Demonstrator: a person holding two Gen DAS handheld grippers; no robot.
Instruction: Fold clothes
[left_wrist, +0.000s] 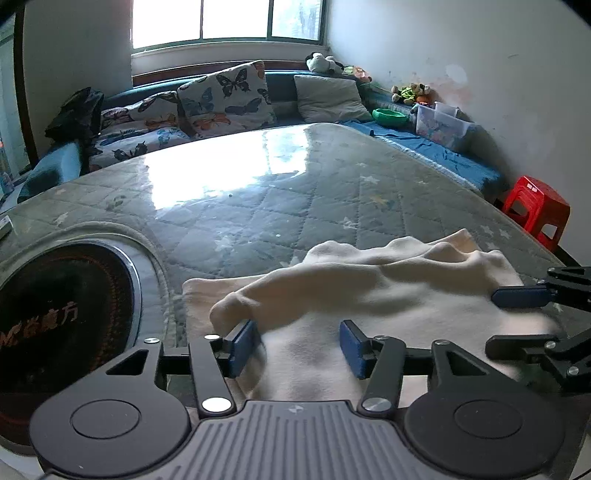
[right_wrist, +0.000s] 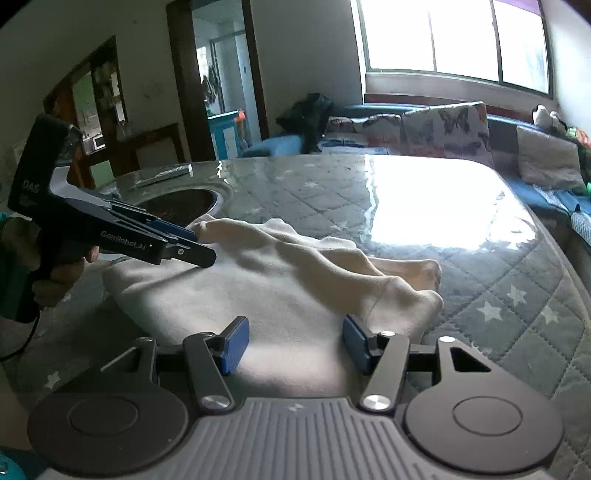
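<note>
We hold both grippers low over a cream garment (left_wrist: 369, 295) spread across a quilted, star-printed table cover (left_wrist: 295, 206) under a glossy clear sheet, at the near edge of the table. Our left gripper (left_wrist: 301, 345) has its blue-padded jaws spread wide, gripping nothing, one pad nudging a rolled fold at the garment's left end. Our right gripper (right_wrist: 293, 345) is likewise wide apart and empty above the flat near panel, placed, we judge, to pinch an edge for the next fold. The cloth looks soft and fleecy, its far side bunched into ridges and rounded, sleeve-like lobes (right_wrist: 417, 291). A round dark inset (left_wrist: 62, 317) with a metal rim sits beside it; butterfly-print cushions (left_wrist: 225, 96) line the bench beneath the window
</note>
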